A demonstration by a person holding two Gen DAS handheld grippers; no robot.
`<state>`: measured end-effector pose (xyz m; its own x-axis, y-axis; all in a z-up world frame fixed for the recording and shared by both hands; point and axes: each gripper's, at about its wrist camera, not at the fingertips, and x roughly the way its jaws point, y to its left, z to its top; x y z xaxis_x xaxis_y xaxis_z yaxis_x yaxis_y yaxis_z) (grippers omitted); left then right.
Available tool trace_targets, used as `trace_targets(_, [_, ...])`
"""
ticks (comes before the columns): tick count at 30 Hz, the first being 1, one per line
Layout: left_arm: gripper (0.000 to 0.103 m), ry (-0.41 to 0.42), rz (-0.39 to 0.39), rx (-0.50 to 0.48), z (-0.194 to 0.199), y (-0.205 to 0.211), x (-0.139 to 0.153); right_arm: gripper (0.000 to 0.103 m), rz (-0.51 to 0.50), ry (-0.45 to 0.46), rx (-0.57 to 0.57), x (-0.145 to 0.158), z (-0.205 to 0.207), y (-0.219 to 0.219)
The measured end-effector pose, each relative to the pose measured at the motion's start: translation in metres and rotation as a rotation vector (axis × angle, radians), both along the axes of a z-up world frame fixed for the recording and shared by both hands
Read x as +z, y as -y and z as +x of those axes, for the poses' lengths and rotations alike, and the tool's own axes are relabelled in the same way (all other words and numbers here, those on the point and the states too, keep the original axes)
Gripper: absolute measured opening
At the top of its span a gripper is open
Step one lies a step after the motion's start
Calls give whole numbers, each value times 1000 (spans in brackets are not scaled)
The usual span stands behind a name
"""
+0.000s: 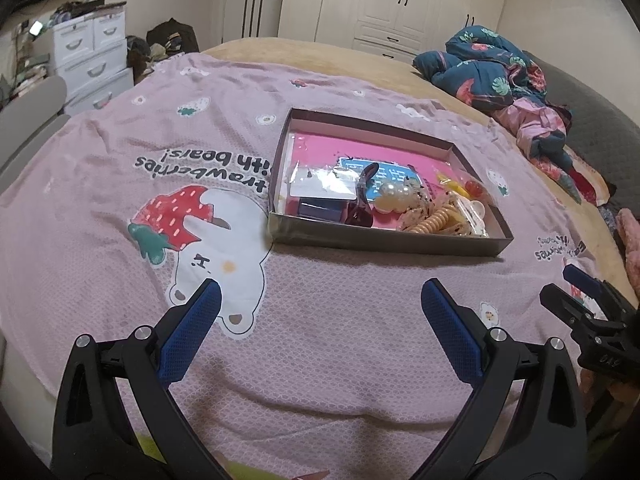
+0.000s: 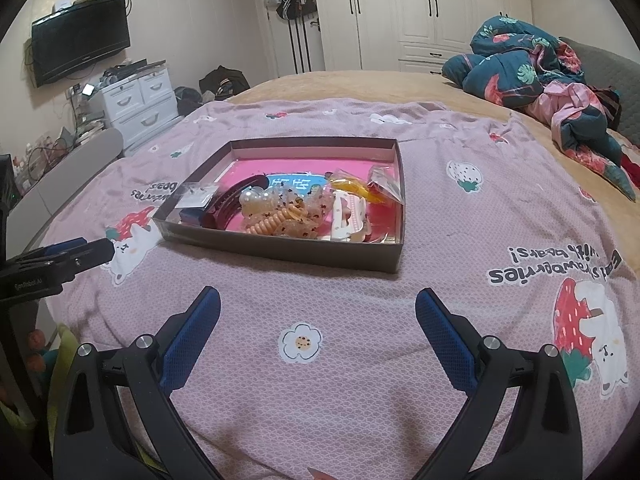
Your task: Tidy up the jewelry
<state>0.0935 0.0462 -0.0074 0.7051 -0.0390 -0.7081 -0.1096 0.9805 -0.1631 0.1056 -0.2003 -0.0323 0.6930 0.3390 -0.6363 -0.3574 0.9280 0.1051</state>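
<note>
A shallow dark box (image 1: 384, 242) with a pink lining lies on the pink strawberry-bear bedspread. It holds a mixed heap: an earring card in a clear bag (image 1: 320, 182), a small blue box (image 1: 320, 210), a dark hair comb (image 1: 362, 196), a pearl tie (image 1: 390, 196), an orange spiral tie (image 1: 434, 220) and a white clip (image 1: 476, 208). My left gripper (image 1: 320, 296) hangs open and empty short of the box. The right wrist view shows the same box (image 2: 280, 252), spiral tie (image 2: 276, 222) and comb (image 2: 236, 198). My right gripper (image 2: 318, 300) is open and empty too.
A crumpled teal floral quilt (image 1: 488, 72) lies at the bed's far right. White drawers (image 2: 136, 100) and a wall TV (image 2: 80, 38) stand to the left, wardrobes (image 2: 432, 12) behind. Bare bedspread (image 2: 500, 208) surrounds the box. The left gripper (image 2: 80, 254) shows at the right view's left edge.
</note>
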Motion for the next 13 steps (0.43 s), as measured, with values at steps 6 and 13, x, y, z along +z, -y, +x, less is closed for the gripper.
trace_targets(6, [94, -9, -3, 68, 5, -21, -6, 98, 14, -22, -56, -6, 12, 14])
trace_targets(13, [94, -68, 35, 337, 50, -124, -22, 99, -61, -52, -368, -31, 84, 94])
